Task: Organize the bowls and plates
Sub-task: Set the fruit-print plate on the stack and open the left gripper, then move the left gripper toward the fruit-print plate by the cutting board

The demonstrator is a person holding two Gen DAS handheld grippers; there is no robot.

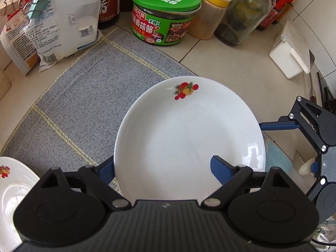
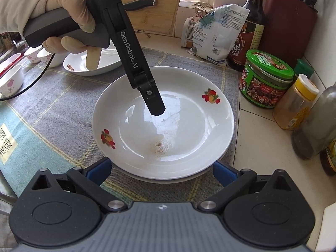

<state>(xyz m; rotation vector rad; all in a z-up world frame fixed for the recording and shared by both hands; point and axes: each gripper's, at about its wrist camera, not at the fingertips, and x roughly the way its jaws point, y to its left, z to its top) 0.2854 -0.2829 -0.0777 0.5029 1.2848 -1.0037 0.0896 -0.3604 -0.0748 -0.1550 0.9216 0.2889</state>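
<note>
Left wrist view: the left gripper (image 1: 162,168) points steeply down with its blue fingers (image 1: 222,169) spread wide and nothing pinched. A white plate (image 1: 189,138) with a fruit print fills the centre of the frame; one finger shows over its near rim, the other is partly hidden beyond the plate's left edge, so I cannot tell whether either touches. The right gripper (image 1: 273,125) reaches in at the right edge, its finger just beside the plate's rim. A second dish (image 1: 12,180) sits at lower left on the grey mat (image 1: 84,88).

Right wrist view: the right gripper (image 2: 162,169) is wide open and empty, its fingers flanking the near rim of the plate stack (image 2: 163,115). A second rim shows beneath the top plate. The left gripper's finger (image 2: 154,103) hangs over the plate's middle, so the right is better placed for the rim.
</note>
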